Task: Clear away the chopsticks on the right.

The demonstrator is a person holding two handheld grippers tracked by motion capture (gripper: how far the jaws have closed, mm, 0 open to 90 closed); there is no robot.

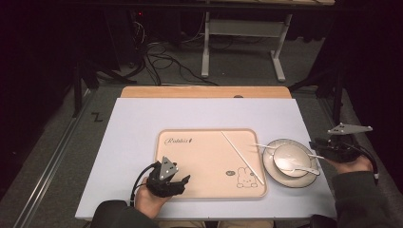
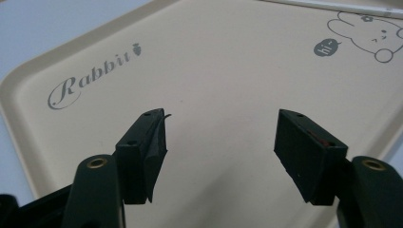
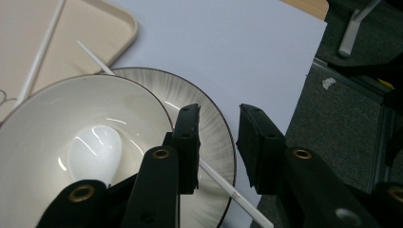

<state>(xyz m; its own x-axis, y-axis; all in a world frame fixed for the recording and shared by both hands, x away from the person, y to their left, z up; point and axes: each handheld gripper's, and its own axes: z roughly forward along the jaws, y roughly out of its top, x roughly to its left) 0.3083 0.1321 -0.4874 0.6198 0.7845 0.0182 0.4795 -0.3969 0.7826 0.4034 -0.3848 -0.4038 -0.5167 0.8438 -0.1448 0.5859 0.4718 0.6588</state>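
Note:
A beige rabbit-print tray (image 1: 204,156) lies on the white table, with a white chopstick (image 1: 240,154) slanting across its right half. Right of it, a grey-rimmed plate (image 1: 285,181) carries a pale bowl (image 1: 290,153) with a white spoon (image 1: 299,168) in it. A second thin white stick (image 3: 228,190) crosses the plate, and its end juts out under my right gripper (image 3: 219,114). That gripper (image 1: 317,147) is at the plate's right rim, its jaws apart with nothing between the pads. My left gripper (image 2: 221,121) hovers open over the tray's (image 2: 228,71) front left (image 1: 180,183).
The table's right edge runs just behind my right hand, with dark carpet (image 3: 332,123) beyond it. A wooden strip (image 1: 204,91) borders the far side. White table surface (image 1: 142,123) lies left of and behind the tray.

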